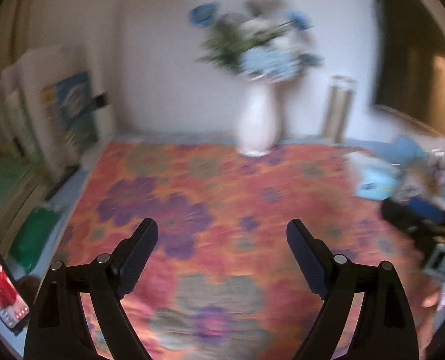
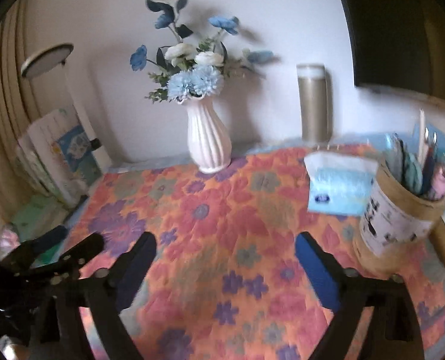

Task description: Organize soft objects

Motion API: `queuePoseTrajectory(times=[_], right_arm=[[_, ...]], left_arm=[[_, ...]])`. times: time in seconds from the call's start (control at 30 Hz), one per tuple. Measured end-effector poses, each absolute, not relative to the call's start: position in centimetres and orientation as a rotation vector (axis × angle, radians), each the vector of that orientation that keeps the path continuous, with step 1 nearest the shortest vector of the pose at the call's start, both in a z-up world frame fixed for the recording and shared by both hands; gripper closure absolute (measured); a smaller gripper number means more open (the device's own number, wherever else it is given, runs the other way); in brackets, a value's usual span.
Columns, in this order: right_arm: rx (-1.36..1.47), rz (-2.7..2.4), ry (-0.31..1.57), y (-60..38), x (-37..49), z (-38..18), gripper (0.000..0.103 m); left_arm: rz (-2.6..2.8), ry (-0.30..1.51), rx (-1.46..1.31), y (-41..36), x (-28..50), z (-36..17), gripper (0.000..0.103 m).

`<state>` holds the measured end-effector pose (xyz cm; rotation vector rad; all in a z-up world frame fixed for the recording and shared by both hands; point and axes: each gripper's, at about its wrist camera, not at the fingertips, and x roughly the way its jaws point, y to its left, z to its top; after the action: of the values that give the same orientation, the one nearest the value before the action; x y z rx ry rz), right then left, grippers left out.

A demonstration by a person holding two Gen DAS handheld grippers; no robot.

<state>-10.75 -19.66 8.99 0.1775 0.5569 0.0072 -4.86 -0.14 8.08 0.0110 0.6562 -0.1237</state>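
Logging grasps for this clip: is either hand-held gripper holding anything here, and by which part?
Nothing is held. The left hand-held gripper and the right hand-held gripper both stand open over the floral cloth, with nothing between their fingers.

1. Standing at the back of the cloth [image 2: 222, 225] by the wall: vase [image 2: 209, 138].
2. Sitting right of the vase: canister [image 2: 314, 102].
3. Lying before the canister: tissue pack [image 2: 338, 186].
4. Standing right of the pack: pen holder [image 2: 393, 225].
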Motion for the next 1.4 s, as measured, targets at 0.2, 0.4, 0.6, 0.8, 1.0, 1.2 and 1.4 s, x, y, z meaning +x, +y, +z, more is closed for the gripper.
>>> queuePoseTrajectory(times=[0.2, 0.4, 0.6, 0.8, 1.0, 1.2, 1.4], right_arm=[[0.138, 0.025, 0.575, -17.4, -7.7, 5.3, 0.006], [0.090, 0.012, 0.561, -16.2, -7.4, 4.6, 0.003], [0.035, 0.019, 0.568, -15.2, -7.8, 4.3, 0.000], [0.025, 0.011, 0.577, -14.9, -7.7, 4.0, 0.000], [0.037, 0.008, 0.582, -14.9, -7.6, 3.9, 0.000], [0.035, 0.005, 0.589, -15.0, -7.5, 3.9, 0.000], [0.035, 0.008, 0.595, -15.1, -7.4, 3.9, 0.000]], left_arm=[[-0.090, 0.698, -0.034, 2.1, -2.9, 4.2, 0.016], [-0.080, 0.684, -0.069, 2.8, -2.8, 4.1, 0.016], [-0.073, 0.701, -0.052, 2.6, -2.7, 3.9, 0.016], [-0.066, 0.717, -0.049, 2.6, -2.6, 3.8, 0.016], [-0.059, 0.719, -0.045, 2.5, -2.6, 3.7, 0.016], [-0.031, 0.754, -0.072, 3.3, -2.0, 3.4, 0.016], [-0.029, 0.757, -0.072, 3.5, -2.0, 3.3, 0.016]])
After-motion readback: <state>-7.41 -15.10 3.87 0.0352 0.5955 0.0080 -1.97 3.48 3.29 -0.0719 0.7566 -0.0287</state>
